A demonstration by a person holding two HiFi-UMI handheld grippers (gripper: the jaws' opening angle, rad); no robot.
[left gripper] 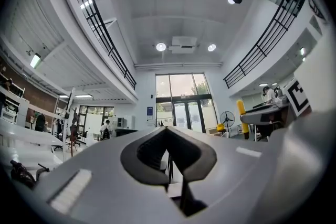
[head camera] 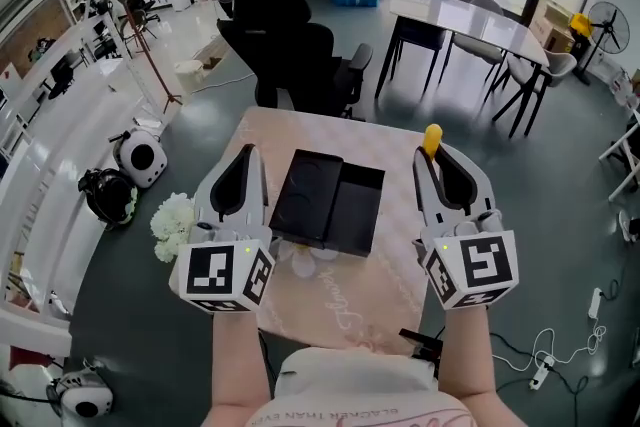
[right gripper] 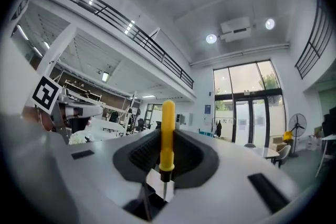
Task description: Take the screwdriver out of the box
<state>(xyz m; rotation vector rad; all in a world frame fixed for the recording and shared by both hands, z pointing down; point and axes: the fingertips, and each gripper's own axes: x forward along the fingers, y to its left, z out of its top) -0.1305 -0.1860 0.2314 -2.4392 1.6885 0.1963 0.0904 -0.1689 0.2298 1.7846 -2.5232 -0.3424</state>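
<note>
Right gripper [right gripper: 167, 150]: the fingers [right gripper: 135, 157] stand a narrow way apart and are closed on the screwdriver [right gripper: 167, 131]. The black pads press on it from both sides. The yellow handle points away from the camera and projects past the fingertips; the thin metal shaft runs back between the pads toward the gripper body. In the head view the handle tip [head camera: 432, 137] shows just beyond the ends of the right gripper [head camera: 441, 161].

Left gripper [left gripper: 167, 134]: the fingers [left gripper: 144, 153] are brought together, with the tips meeting at the far end. The hollow between the black pads holds nothing; only the room beyond is visible through it. In the head view the left gripper [head camera: 243, 165] hangs over the near left part of the desk [head camera: 385, 290].

Screwdriver location: outside the box [head camera: 330, 200], raised clear of it, and to its right in the head view. It touches neither the box nor the desk.

Box: black, lying open on the desk between the two grippers, its two halves flat side by side. The left half shows round recesses.

Desk: covered with a pale pink patterned cloth. A black office chair [head camera: 295, 55] stands just beyond its far edge. A bunch of white flowers [head camera: 172, 223] lies near its left side.
</note>
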